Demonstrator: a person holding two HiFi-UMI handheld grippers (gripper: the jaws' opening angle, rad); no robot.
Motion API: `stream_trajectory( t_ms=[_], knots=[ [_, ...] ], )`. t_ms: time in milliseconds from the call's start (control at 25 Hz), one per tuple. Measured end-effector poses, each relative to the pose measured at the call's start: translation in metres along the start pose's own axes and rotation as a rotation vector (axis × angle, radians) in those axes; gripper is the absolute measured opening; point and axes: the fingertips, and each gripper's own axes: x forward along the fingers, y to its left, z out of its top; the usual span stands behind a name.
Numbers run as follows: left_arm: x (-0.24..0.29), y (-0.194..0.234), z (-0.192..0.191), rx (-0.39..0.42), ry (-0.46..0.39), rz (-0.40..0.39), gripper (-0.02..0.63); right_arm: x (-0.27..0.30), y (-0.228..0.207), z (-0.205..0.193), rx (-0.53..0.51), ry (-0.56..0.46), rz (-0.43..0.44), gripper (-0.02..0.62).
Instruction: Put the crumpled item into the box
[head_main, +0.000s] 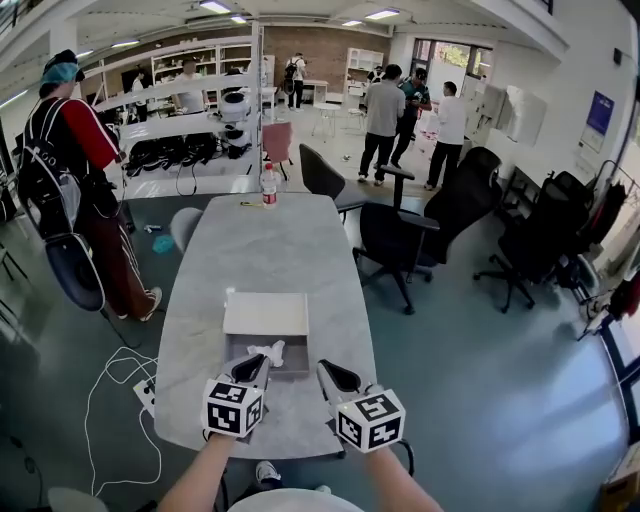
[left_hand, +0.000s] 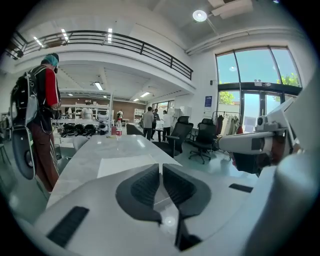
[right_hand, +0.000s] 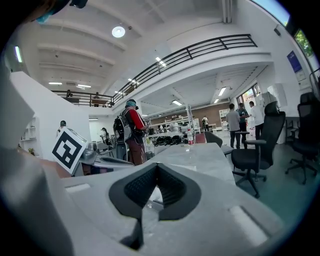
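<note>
A shallow grey box (head_main: 296, 360) lies on the grey table, its white lid (head_main: 265, 313) open behind it. The crumpled white item (head_main: 270, 351) sits at the box's near left part. My left gripper (head_main: 258, 366) hovers right at it, jaws shut; whether they touch it I cannot tell. In the left gripper view the left gripper (left_hand: 161, 167) shows nothing between its pads, and the lid (left_hand: 127, 165) lies ahead. My right gripper (head_main: 328, 372) is shut and empty beside the box's near right corner. A white scrap shows under the closed right gripper (right_hand: 156, 166).
A bottle (head_main: 268, 186) stands at the table's far end. Black office chairs (head_main: 395, 238) crowd the right side. A person with a backpack (head_main: 70, 170) stands at the left, and a white cable (head_main: 115, 385) loops on the floor by the near left corner.
</note>
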Motion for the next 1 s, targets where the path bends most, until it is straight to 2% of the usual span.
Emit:
stream_trajectory(
  t_ms=[440,1000],
  knots=[
    [-0.016,0.006,-0.001,-0.034,-0.021,0.073,0.021,0.006,0.006,0.001,-0.011,-0.008,0.045,0.003],
    [-0.015,0.013,-0.008,-0.052,-0.008,0.084,0.021,0.015,0.008,-0.002,-0.007,0.005,0.053,0.003]
  ],
)
